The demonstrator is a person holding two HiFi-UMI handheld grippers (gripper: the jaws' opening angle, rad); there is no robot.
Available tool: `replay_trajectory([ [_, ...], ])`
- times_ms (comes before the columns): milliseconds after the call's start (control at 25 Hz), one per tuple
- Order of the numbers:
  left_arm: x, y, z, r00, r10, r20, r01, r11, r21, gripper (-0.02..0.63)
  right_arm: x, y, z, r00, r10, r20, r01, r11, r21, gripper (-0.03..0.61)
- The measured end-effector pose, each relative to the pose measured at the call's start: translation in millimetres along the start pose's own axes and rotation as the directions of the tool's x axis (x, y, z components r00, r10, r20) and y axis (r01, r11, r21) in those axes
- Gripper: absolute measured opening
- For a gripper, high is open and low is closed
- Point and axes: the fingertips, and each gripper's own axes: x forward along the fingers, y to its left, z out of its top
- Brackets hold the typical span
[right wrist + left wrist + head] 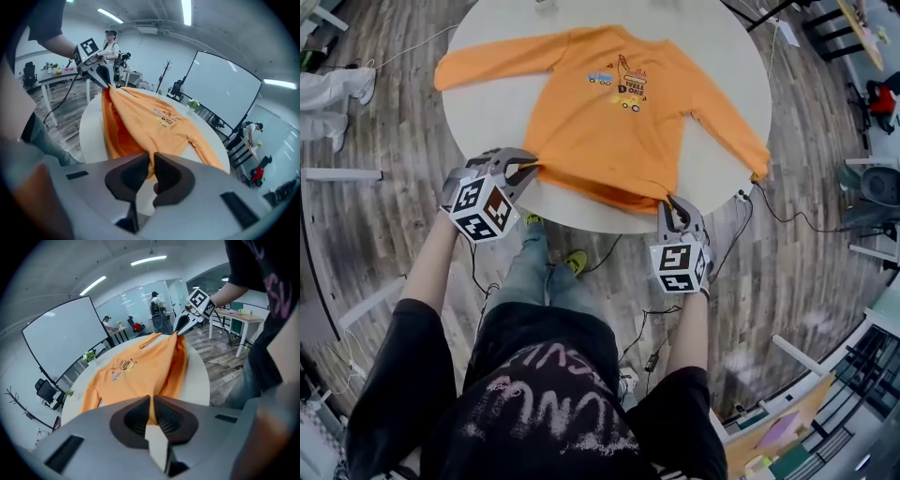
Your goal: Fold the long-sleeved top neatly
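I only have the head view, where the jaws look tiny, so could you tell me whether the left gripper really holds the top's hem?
Observer: Yes; the left gripper view shows the left gripper shut, with the orange top pinched in its jaws.
Operator: Thanks, and the right one?
Observer: The right gripper is likewise shut on the hem, seen in its own view.
Operator: Is the hem lifted?
Observer: Right gripper view: the hem gapes above the table, showing the darker inside.
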Motion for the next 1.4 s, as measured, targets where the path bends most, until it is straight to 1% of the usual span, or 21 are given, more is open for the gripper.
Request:
replay_trajectory([
  [40, 0.6, -7.7, -3.6, 1.0, -0.013, -0.006, 0.013, 1.0, 0.014, 0.029, -2.7, 3.2, -4.8, 1.0, 0.002, -0.002, -0.002, 1.0, 0.004, 0.037],
  [160, 10.9, -38.2, -25.3, 0.995, -0.075, -0.063, 0.078, 0.996, 0.049, 0.029, -3.7, 25.0, -27.9, 0.998, 0.036, -0.045, -0.037, 0.999, -0.01, 0.041],
  [200, 11.9, -45.9, -29.8, 0.994, -0.085, -0.071, 0.088, 0.995, 0.044, 0.031, -5.9, 31.6, -32.4, 0.998, 0.049, -0.05, -0.049, 0.999, 0.005, 0.042],
  [280, 14.3, -55.3, -36.9, 0.989, -0.122, -0.08, 0.123, 0.992, 0.001, 0.041, -8.2, 39.2, -36.9, 0.995, 0.084, -0.05, -0.081, 0.994, 0.074, 0.055],
  [360, 18.3, -67.3, -48.5, 0.973, -0.204, -0.103, 0.2, 0.979, -0.046, 0.093, -7.6, 46.7, -41.1, 0.989, 0.136, -0.057, -0.126, 0.981, 0.149, 0.107],
  [400, 18.0, -72.5, -53.7, 0.965, -0.239, -0.108, 0.234, 0.97, -0.06, 0.157, -8.3, 50.5, -41.4, 0.986, 0.158, -0.052, -0.146, 0.971, 0.189, 0.134],
  [440, 16.0, -73.8, -56.3, 0.961, -0.26, -0.098, 0.254, 0.965, -0.07, 0.198, -9.7, 51.6, -40.1, 0.985, 0.169, -0.037, -0.156, 0.96, 0.233, 0.168],
  [480, 13.0, -71.0, -56.0, 0.96, -0.268, -0.076, 0.262, 0.962, -0.081, 0.202, -12.1, 49.0, -38.3, 0.987, 0.162, -0.018, -0.15, 0.949, 0.276, 0.189],
  [560, 6.5, -59.1, -51.6, 0.964, -0.265, -0.024, 0.261, 0.958, -0.116, 0.201, -19.1, 34.5, -38.9, 0.995, 0.104, 0.002, -0.098, 0.931, 0.352, 0.192],
  [600, 3.5, -51.7, -48.7, 0.966, -0.257, -0.006, 0.254, 0.958, -0.132, 0.196, -22.7, 24.4, -41.2, 0.998, 0.066, 0.0, -0.06, 0.921, 0.385, 0.179],
  [680, 0.6, -31.8, -40.3, 0.974, -0.227, 0.02, 0.227, 0.963, -0.144, 0.159, -28.2, -1.4, -44.6, 1.0, -0.023, -0.012, 0.026, 0.892, 0.452, 0.131],
  [720, 1.8, -19.1, -34.4, 0.978, -0.208, 0.032, 0.21, 0.967, -0.144, 0.134, -31.2, -16.5, -45.4, 0.997, -0.077, -0.017, 0.076, 0.867, 0.493, 0.119],
  [760, 4.5, -6.8, -27.9, 0.981, -0.19, 0.047, 0.195, 0.971, -0.142, 0.106, -35.7, -31.3, -47.0, 0.99, -0.137, -0.025, 0.129, 0.833, 0.537, 0.102],
  [840, 11.7, 13.7, -15.9, 0.984, -0.158, 0.079, 0.168, 0.976, -0.142, 0.042, -46.1, -56.9, -52.8, 0.966, -0.254, -0.049, 0.23, 0.755, 0.614, 0.036],
  [880, 15.4, 22.2, -10.4, 0.985, -0.146, 0.094, 0.158, 0.977, -0.141, 0.012, -49.6, -66.8, -56.4, 0.952, -0.298, -0.065, 0.269, 0.721, 0.639, 0.007],
  [920, 19.2, 29.1, -5.1, 0.984, -0.14, 0.106, 0.154, 0.978, -0.139, 0.011, -51.5, -74.7, -60.6, 0.94, -0.331, -0.082, 0.301, 0.695, 0.653, 0.006],
  [960, 23.6, 34.9, 0.3, 0.984, -0.139, 0.115, 0.154, 0.978, -0.137, 0.011, -51.9, -81.7, -65.5, 0.93, -0.353, -0.101, 0.328, 0.676, 0.66, 0.006],
  [1040, 35.2, 44.6, 11.1, 0.983, -0.135, 0.122, 0.152, 0.979, -0.138, 0.011, -50.2, -95.6, -78.4, 0.915, -0.378, -0.141, 0.372, 0.656, 0.657, 0.005],
  [1120, 48.2, 53.2, 24.5, 0.984, -0.124, 0.124, 0.142, 0.979, -0.15, 0.011, -47.5, -111.4, -94.3, 0.905, -0.391, -0.165, 0.396, 0.639, 0.66, 0.006],
  [1240, 68.1, 63.0, 54.1, 0.984, -0.111, 0.141, 0.134, 0.977, -0.169, 0.011, -45.6, -140.1, -126.2, 0.888, -0.417, -0.195, 0.428, 0.593, 0.682, 0.009],
  [1400, 100.7, 66.8, 89.8, 0.988, -0.098, 0.117, 0.117, 0.978, -0.17, 0.011, -38.4, -180.1, -170.9, 0.882, -0.417, -0.217, 0.439, 0.567, 0.697, 0.038],
])
